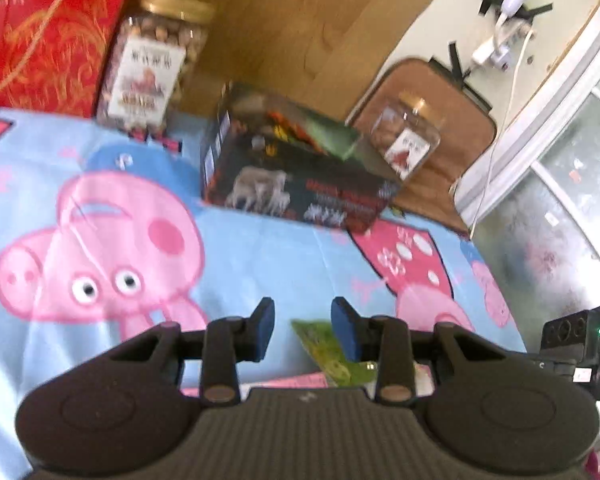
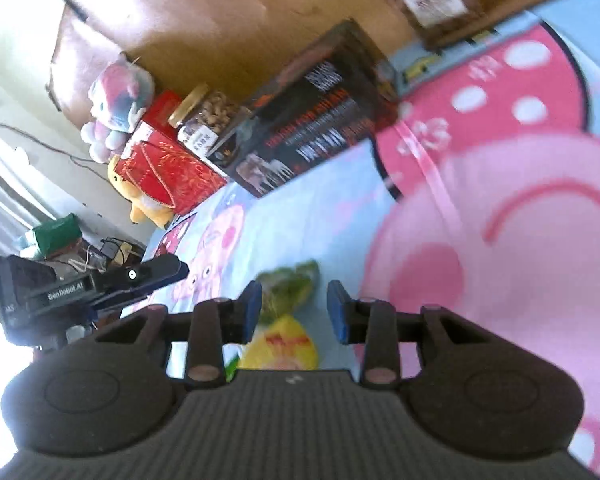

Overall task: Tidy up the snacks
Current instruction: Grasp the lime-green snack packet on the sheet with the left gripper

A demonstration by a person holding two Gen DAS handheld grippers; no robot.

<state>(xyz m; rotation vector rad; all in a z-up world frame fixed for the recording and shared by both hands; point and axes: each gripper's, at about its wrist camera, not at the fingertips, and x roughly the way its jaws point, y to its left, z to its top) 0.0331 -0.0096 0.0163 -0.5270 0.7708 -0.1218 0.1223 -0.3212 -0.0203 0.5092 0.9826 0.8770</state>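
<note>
both grippers (image 1: 303,330) (image 2: 294,312) gape empty above snack packets (image 2: 286,292), dark box (image 1: 296,176) and jars (image 1: 150,68) beyond.

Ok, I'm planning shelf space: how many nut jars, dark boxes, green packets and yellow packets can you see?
Nut jars: 2
Dark boxes: 1
Green packets: 1
Yellow packets: 1
Total: 5

Bed sheet (image 1: 260,248) showing light blue with pink cartoon pigs; gift box (image 1: 48,28) showing red with gold scrollwork; snack packet (image 2: 288,292) showing green; pads (image 1: 264,332) showing blue.
</note>
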